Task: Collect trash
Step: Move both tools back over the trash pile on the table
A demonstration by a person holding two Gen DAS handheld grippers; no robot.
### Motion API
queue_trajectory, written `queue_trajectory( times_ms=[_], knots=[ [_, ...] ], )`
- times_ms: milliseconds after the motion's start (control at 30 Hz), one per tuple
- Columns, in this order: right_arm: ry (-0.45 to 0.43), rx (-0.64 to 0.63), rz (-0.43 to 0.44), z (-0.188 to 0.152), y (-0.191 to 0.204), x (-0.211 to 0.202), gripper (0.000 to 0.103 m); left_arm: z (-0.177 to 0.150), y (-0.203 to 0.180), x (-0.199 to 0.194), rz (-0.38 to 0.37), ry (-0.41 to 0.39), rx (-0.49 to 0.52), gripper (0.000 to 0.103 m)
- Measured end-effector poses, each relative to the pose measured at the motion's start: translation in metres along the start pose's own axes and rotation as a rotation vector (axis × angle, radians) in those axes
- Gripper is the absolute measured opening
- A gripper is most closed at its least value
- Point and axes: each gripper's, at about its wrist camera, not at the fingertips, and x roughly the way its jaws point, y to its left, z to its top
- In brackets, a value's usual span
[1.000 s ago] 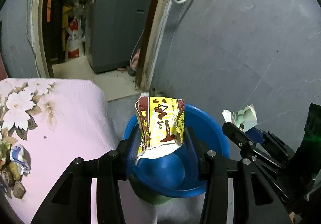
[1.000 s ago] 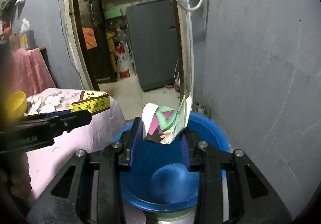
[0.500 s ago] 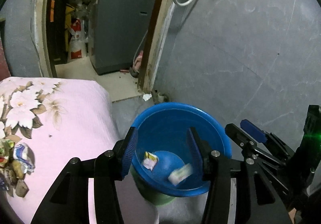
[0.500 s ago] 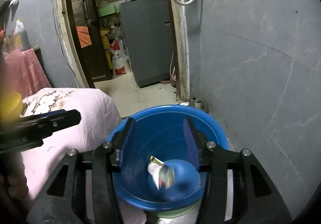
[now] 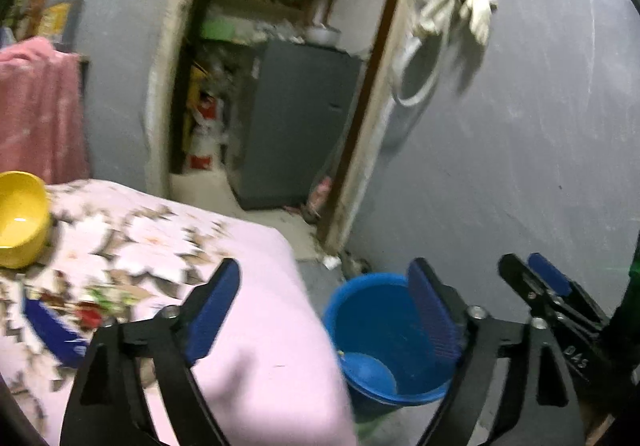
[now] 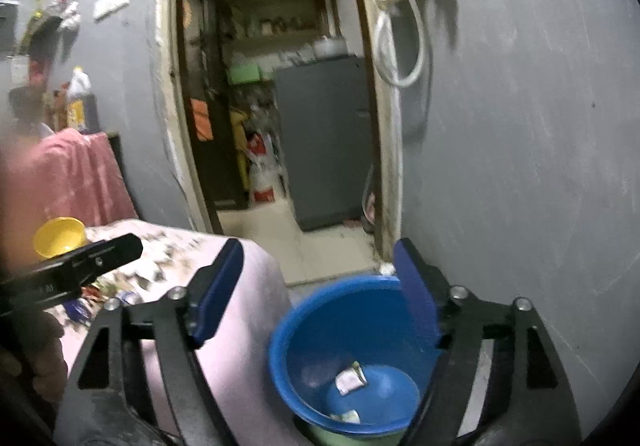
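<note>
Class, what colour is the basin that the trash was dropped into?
Blue. The basin shows best in the right wrist view, with wrappers lying in it.

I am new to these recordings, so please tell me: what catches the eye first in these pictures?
The blue bucket on the floor by the grey wall stands out, with wrappers lying at its bottom. Left of it is the pink flowered bedspread, carrying a yellow bowl and more litter. Behind, an open doorway shows a grey fridge.

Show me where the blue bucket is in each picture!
Left wrist view: the blue bucket sits low and right of centre, beside the pink bedspread.
Right wrist view: bottom centre, wrappers inside.
Shared landmark: the grey fridge through the doorway, above the bucket.
</note>
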Motion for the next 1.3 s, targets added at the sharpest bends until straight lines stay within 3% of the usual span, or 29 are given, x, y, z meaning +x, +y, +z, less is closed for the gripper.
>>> queue_trajectory(
  times_ms=[200,667,967,1300],
  knots=[
    [-0.084,-0.008,0.050,0.007,0.040,-0.022,0.103,-0.001,0.029,-0.053,0.105,-0.102,0.013,0.094],
    [-0.216,-0.084,0.182,-0.002,0.145,-0.061,0.103,-0.021,0.090,-0.158,0.283,-0.278,0.019,0.100],
    [-0.238,-0.129,0.256,-0.010,0.186,-0.064,0.103,-0.033,0.116,-0.194,0.385,-0.333,0.011,0.101],
    [-0.196,-0.221,0.300,-0.027,0.211,-0.042,0.103,-0.045,0.144,-0.191,0.454,-0.308,-0.002,0.101]
  ],
)
